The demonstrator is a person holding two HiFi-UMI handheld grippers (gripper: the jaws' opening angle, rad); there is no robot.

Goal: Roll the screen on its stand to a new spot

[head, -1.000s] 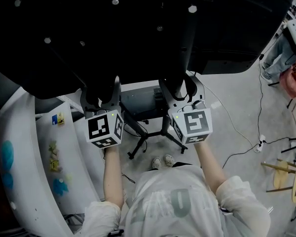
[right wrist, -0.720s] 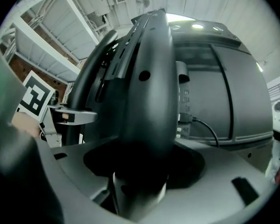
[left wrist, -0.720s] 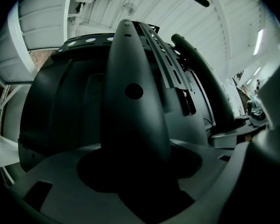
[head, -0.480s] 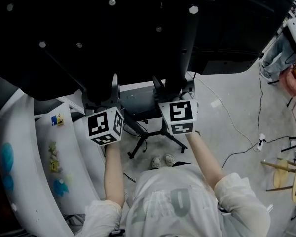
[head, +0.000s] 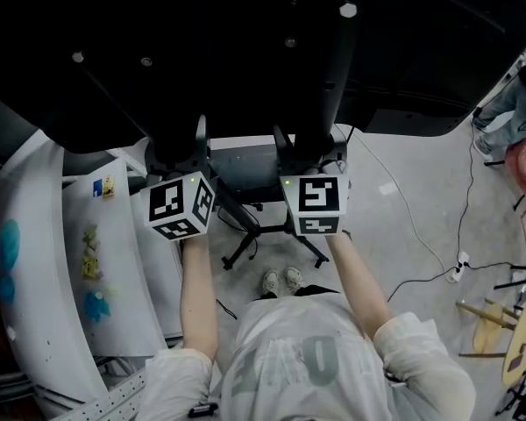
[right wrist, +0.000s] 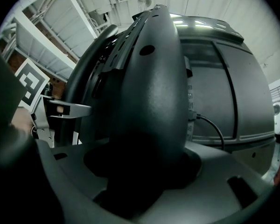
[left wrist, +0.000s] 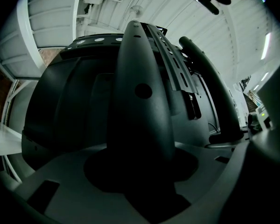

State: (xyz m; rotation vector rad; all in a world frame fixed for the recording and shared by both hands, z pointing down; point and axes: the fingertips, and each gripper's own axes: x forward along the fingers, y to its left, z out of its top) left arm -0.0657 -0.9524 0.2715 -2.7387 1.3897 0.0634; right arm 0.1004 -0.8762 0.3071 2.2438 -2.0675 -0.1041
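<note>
head view: left claw [head: 182,152] and right claw [head: 305,152] are raised against the black back of the screen [head: 202,60], the right one beside its stand [head: 329,86]

left gripper view: jaws closed together, slotted bracket [left wrist: 177,73] just beside

right gripper view: jaws closed together, screen close behind

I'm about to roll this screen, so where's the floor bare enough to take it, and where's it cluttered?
Barest is the grey floor right of the stand legs, out from under the screen, though cables cross it. Crowded: white curved panels close on the left, a power strip and wooden stools at far right.
</note>
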